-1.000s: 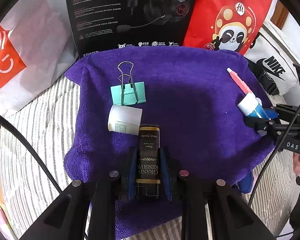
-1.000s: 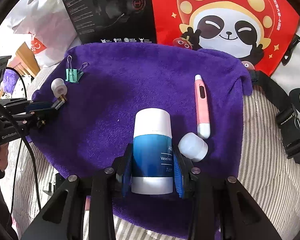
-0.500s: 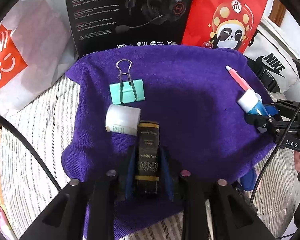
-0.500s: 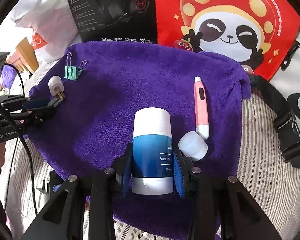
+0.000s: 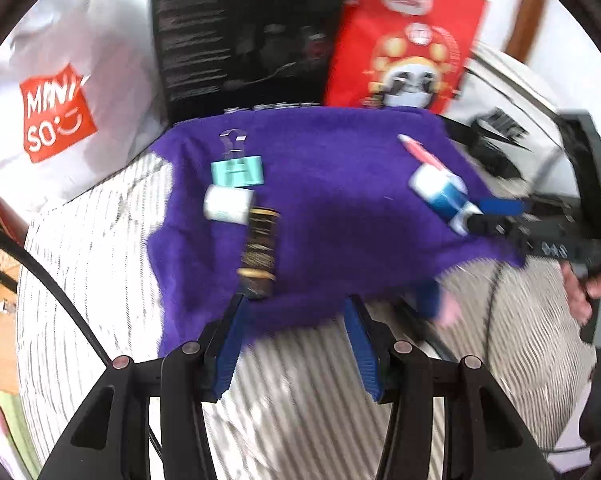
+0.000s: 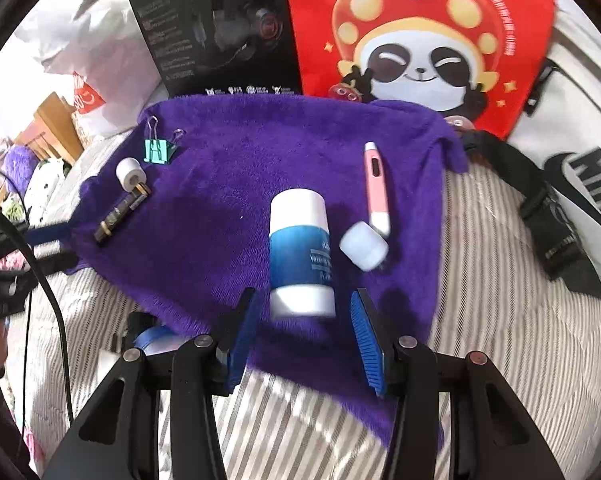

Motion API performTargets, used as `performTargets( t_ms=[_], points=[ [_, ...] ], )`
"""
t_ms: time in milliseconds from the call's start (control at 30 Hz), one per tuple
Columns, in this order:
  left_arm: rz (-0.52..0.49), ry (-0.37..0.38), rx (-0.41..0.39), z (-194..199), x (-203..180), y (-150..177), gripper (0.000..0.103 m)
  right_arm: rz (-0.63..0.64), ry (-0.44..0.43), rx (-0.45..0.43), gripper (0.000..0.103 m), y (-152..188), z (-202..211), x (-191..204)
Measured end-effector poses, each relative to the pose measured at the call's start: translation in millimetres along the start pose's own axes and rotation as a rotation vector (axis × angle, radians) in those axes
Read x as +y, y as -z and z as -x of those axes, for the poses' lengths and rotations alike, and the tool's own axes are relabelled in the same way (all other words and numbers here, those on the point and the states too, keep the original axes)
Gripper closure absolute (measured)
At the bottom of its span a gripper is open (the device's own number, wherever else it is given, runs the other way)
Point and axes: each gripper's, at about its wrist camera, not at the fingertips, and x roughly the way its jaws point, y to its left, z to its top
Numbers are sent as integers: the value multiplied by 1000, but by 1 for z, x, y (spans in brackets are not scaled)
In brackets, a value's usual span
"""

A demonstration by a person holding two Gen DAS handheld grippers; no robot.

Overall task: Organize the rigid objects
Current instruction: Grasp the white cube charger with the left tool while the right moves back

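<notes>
Behind purple towel (image 6: 260, 152), MINISO bag (image 5: 56, 116)

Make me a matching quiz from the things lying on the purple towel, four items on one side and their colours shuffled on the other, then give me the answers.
Things:
1. binder clip
2. thermometer
3. Vaseline tub
4. slim Grand Reserve tube

Colours:
A. blue and white
B. black and gold
C. mint green
D. pink and white

Pairs: 1-C, 2-D, 3-A, 4-B
</notes>
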Motion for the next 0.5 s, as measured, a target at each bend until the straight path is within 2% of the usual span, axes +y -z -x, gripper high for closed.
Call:
performTargets(
  t_ms=[300,333,500],
  points=[
    [-108,112,9,0,-50,43,52,-78,-16,-58,49,53,49,-5],
    [-121,112,15,-2,-53,47,49,-84,-18,-60,48,60,53,-6],
    [-206,100,31,-19,-64,51,49,-129,-9,-59,48,97,72,-15]
  ],
)
